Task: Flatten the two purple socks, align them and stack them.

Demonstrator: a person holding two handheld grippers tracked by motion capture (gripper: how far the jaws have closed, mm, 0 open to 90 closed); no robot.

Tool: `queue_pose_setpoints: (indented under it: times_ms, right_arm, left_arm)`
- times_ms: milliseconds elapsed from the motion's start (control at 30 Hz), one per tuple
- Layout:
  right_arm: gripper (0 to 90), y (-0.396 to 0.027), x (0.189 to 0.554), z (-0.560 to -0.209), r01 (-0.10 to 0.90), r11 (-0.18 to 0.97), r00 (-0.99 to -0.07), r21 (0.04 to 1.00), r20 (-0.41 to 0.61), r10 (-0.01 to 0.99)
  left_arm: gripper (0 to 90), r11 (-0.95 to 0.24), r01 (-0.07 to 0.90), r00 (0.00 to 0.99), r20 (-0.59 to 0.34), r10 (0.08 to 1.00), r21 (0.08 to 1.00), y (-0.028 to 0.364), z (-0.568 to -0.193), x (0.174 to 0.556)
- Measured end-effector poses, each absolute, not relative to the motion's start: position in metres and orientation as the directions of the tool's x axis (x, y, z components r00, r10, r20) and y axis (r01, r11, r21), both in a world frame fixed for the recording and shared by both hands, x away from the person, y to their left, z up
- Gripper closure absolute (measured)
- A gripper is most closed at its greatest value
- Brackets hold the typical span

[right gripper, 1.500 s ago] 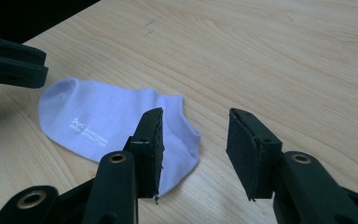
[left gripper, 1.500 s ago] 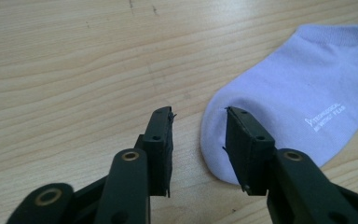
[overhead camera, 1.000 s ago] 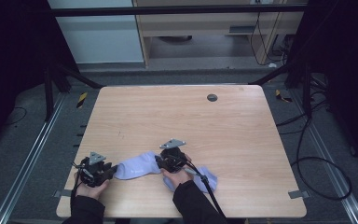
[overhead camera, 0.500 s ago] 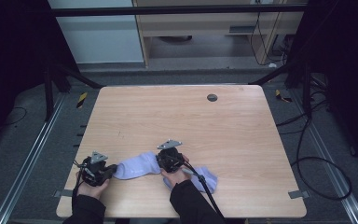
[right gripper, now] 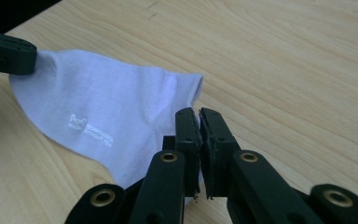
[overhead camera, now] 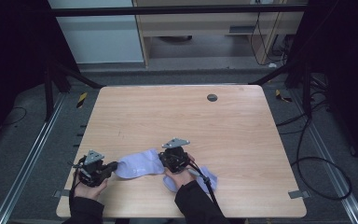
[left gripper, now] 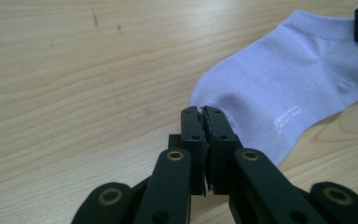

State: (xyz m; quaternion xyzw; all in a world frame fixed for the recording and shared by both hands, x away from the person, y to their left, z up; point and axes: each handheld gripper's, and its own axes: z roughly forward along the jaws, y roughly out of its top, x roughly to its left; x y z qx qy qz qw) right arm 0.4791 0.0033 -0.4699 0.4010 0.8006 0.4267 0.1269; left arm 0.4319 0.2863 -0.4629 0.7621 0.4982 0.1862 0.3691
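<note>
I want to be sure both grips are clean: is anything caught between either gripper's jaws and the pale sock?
Nothing visible is. The left gripper pinches the sock at one end, the right gripper at the other.

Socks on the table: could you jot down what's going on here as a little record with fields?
Surface: wooden table
Held item: pale lilac sock, lying flat, small white print on its side
Left gripper: jaws just closed, pinching the sock's toe end
Right gripper: jaws just closed, pinching the sock's other end
Second sock: same colour, lying under the right hand's forearm near the front edge
Also on table: small dark round spot near the far edge
</note>
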Motion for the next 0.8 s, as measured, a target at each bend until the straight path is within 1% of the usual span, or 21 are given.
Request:
queue_pose_setpoints:
  times_ms: [167,433,800]
  right_arm:
    - [86.8,-0.009,0.474,-0.459,0.516,0.32,-0.654,0.795,0.125,0.746]
    - [86.9,-0.041,0.461,-0.44,0.489,0.308,-0.652,0.816,0.108,0.75]
    - [86.9,-0.079,0.444,-0.429,0.5,0.301,-0.626,0.812,0.099,0.774]
  left_arm:
    - [87.1,-0.227,0.6,0.45,-0.09,0.888,0.767,0.277,-0.455,0.427]
    - [87.0,-0.234,0.562,0.488,-0.09,0.868,0.793,0.251,-0.439,0.42]
    - [87.0,-0.279,0.54,0.545,-0.078,0.835,0.794,0.214,-0.431,0.416]
